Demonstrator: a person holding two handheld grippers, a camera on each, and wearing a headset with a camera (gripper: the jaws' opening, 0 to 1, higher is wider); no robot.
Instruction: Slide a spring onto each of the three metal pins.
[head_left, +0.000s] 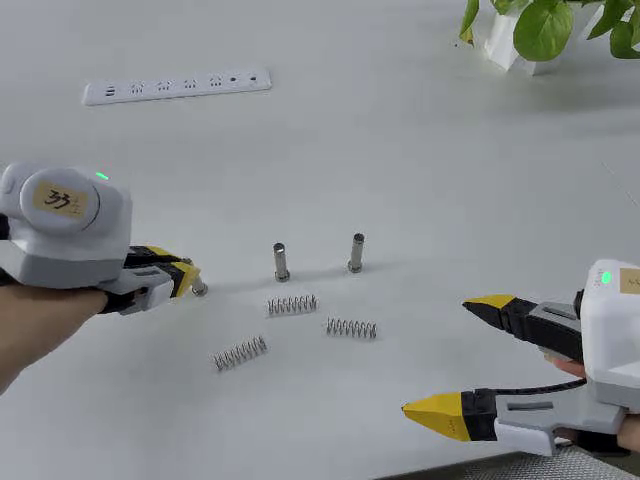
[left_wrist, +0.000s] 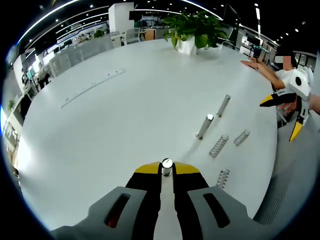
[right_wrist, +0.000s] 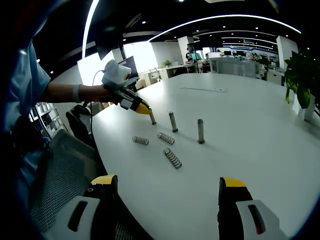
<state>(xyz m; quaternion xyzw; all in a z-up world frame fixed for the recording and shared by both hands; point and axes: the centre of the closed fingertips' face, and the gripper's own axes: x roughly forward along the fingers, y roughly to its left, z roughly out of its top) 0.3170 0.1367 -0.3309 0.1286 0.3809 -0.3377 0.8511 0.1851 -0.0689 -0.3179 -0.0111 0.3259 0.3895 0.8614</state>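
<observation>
Three metal pins are on the white table (head_left: 420, 150). The middle pin (head_left: 281, 262) and the right pin (head_left: 356, 253) stand upright and bare, well apart from both grippers. The left pin (head_left: 199, 288) is clamped between the closed jaws of the left gripper (head_left: 188, 280), and its round top shows between the yellow tips in the left gripper view. Three springs lie flat just in front of the pins, none on a pin: the centre spring (head_left: 292, 304), the right spring (head_left: 351, 327) and the left spring (head_left: 240, 353). The right gripper (head_left: 435, 355) hovers to the right of the springs, jaws wide apart and empty. A power strip (head_left: 177, 86) and a potted plant (head_left: 545, 25) sit at the far side.
</observation>
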